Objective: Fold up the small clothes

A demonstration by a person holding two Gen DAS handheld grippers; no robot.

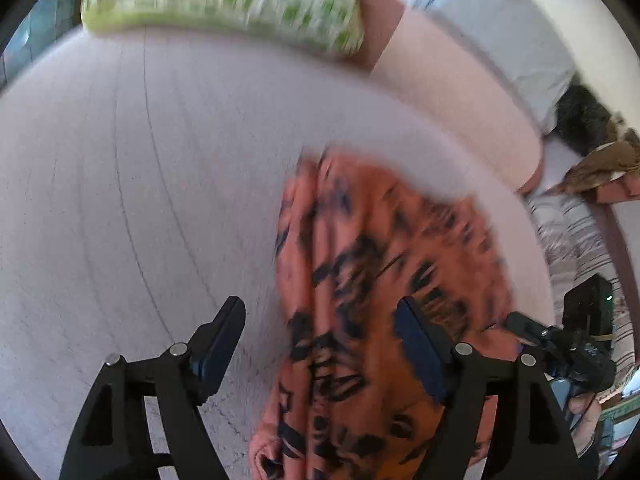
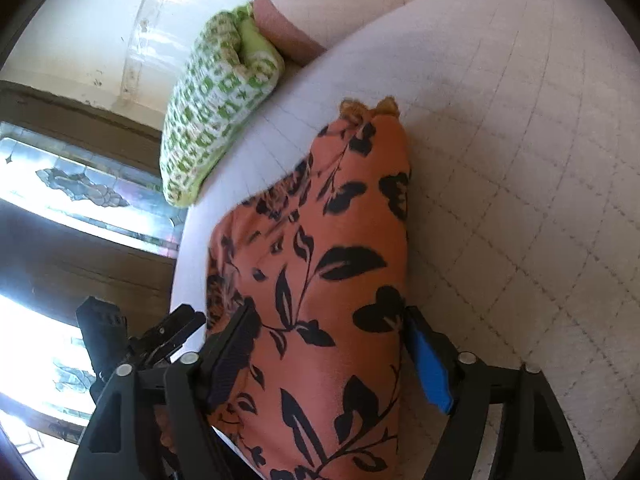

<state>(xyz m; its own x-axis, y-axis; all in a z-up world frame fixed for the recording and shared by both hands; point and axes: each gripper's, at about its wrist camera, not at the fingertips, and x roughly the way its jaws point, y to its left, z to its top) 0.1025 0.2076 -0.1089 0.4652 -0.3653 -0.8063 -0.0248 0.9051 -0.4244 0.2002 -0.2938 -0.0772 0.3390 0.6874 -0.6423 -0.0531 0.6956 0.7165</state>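
We inspect one garment: a small orange cloth garment printed with black leaves and flowers. We find it lying on the white quilted surface in a long, narrow, bunched shape, with lengthwise folds and creases running along it. In the right wrist view its far end is gathered to a puckered tip with a lighter orange frill. In the left wrist view we see the same garment blurred, its print smeared, its lengthwise creases still discernible.
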